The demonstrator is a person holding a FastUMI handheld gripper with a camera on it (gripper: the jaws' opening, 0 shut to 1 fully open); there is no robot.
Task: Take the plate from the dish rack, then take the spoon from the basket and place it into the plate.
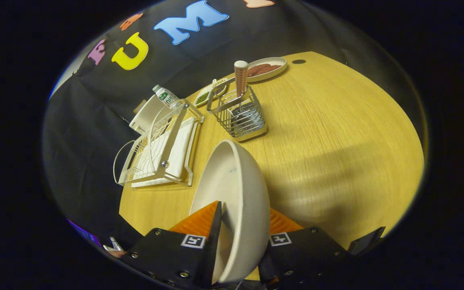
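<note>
The hand-held gripper (238,225) grips the white plate (236,201) on edge, one finger pressing on each face near the rim. The plate stands almost upright between the fingers, its hollow side turned toward the dish rack and its rounded back toward the bare stretch of the surface. It is lifted clear of the rack and hangs above the wooden surface (336,141).

Just beyond the plate, on its hollow side, sits the white wire dish rack (159,145) on its drip tray, near the edge of the surface; its slots hold no dish. Ahead of the plate and slightly to the other side stands the metal wire basket (240,114). A spoon (240,78) stands upright in it, the checked handle with a pale tip rising well above the basket's rim; the bowl end is hidden low among the wires.

Behind the rack, a flat white board (145,114) leans at the surface's edge, and a small bottle with a white cap and a green label (164,96) lies tilted beside it. Just behind the basket lies a small oval dish with something green in it (210,93). Farthest off, an oval plate carrying brown food (266,68) rests near the far edge, with a dark round hole (298,61) in the surface beside it.
</note>
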